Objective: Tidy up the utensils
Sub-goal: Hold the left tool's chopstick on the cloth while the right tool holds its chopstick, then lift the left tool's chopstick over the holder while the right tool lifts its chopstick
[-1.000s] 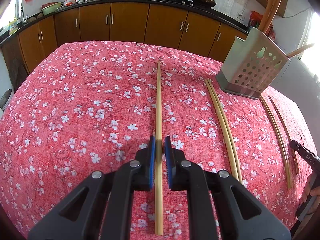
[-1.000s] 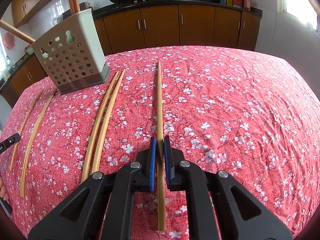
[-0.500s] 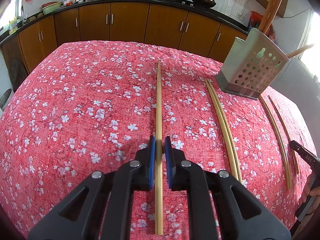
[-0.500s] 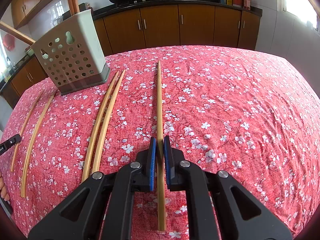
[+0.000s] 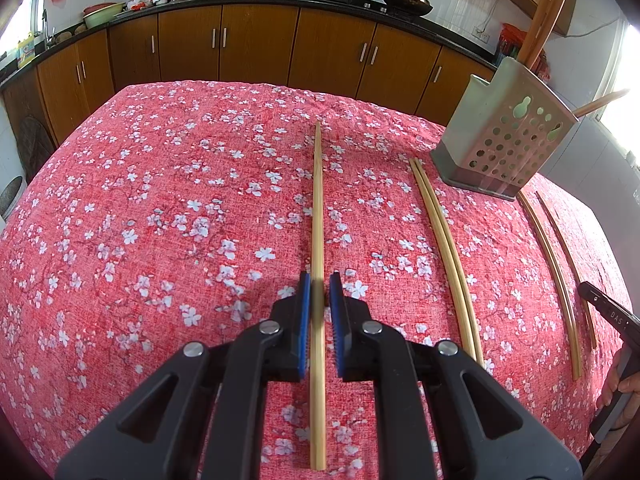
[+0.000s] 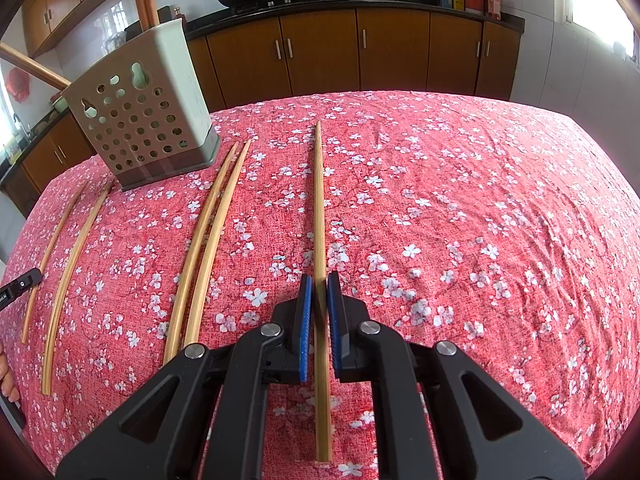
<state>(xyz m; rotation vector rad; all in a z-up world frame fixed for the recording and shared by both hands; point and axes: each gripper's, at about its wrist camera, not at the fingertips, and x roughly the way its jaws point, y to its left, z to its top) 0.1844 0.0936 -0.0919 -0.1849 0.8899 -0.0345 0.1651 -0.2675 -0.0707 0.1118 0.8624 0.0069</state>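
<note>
In the left wrist view my left gripper [image 5: 319,280] has its blue pads on either side of a bamboo chopstick [image 5: 317,200] that points straight ahead; the jaws look shut on it. In the right wrist view my right gripper [image 6: 319,280] is likewise shut on a chopstick [image 6: 318,200]. A pale green perforated utensil holder [image 5: 500,140] stands on the red floral tablecloth, with wooden handles sticking out; it also shows in the right wrist view [image 6: 140,120]. A pair of chopsticks [image 5: 444,244] lies beside it, also in the right wrist view [image 6: 208,248].
Two more chopsticks [image 5: 556,272] lie beyond the holder, seen in the right wrist view too [image 6: 68,264]. The other gripper's black body [image 5: 608,312] shows at the right edge. Brown kitchen cabinets [image 5: 260,44] and a counter with woks stand behind the table.
</note>
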